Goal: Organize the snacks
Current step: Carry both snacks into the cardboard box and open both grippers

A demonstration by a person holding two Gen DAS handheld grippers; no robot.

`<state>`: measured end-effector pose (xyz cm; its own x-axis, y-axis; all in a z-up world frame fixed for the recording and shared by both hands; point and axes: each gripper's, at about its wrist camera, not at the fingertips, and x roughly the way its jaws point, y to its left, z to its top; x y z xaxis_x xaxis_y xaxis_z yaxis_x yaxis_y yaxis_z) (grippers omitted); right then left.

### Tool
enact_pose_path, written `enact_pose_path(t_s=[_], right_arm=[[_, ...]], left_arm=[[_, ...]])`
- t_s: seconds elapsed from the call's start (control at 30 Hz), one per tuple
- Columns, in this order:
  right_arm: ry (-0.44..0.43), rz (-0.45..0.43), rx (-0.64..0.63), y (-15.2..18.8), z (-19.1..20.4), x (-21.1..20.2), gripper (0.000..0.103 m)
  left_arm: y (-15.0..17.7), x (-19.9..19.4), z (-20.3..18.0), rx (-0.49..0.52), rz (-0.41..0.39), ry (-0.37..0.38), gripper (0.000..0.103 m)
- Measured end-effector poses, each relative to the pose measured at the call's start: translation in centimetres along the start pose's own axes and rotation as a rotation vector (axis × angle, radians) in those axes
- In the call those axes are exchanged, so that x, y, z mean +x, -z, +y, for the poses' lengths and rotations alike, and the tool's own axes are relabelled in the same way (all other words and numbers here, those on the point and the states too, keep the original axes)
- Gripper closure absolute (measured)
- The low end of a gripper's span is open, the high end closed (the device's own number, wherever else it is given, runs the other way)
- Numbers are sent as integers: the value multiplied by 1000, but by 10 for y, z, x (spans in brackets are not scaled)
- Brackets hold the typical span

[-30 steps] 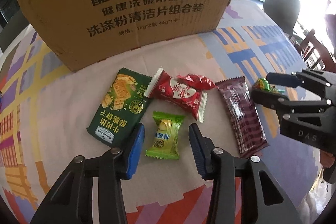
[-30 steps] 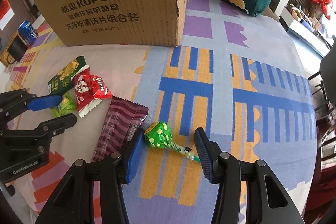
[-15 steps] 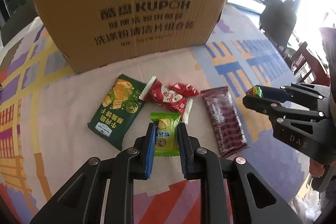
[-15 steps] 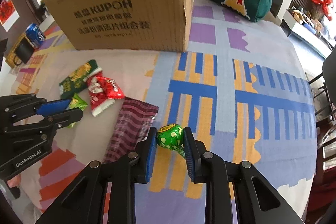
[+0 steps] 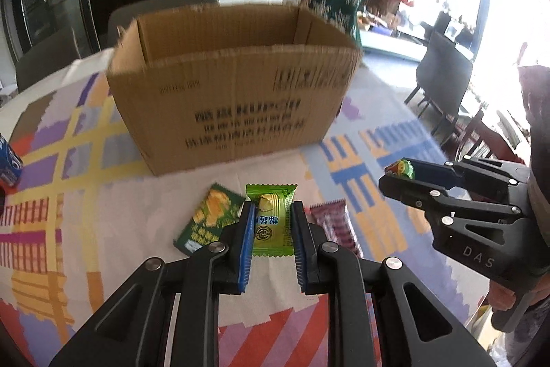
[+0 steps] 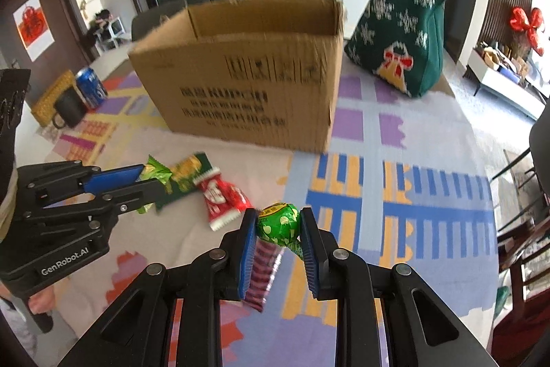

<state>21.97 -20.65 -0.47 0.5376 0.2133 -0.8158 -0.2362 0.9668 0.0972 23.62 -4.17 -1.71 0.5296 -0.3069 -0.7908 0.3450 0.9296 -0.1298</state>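
Between the blue pads of the left tongs (image 5: 271, 222), a lime-green candy (image 5: 271, 219) is clamped and held clear of the counter (image 5: 103, 195), pretty much upright. Same deal on the other side: the right tongs (image 6: 278, 224) are squeezed shut on a green lollipop (image 6: 278, 222), its stick hidden below. Left lying on the counter are a dark green cracker pack (image 5: 209, 219), a red wrapper (image 6: 221, 195) and a maroon bar (image 5: 335, 226), all just beneath the tongs. Behind them, an open cardboard box (image 5: 233, 85) is seen, a bit blurred. A blue can (image 6: 90, 87) and black mug (image 6: 68, 109) are parked off to the left.
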Motion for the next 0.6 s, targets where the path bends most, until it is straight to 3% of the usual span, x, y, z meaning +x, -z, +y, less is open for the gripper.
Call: enact_pose_path(t_s=[0.6], right_arm=[[-53, -205, -3, -72, 17, -43, 77]], left_arm=[[-63, -46, 13, 11, -173, -62, 82]])
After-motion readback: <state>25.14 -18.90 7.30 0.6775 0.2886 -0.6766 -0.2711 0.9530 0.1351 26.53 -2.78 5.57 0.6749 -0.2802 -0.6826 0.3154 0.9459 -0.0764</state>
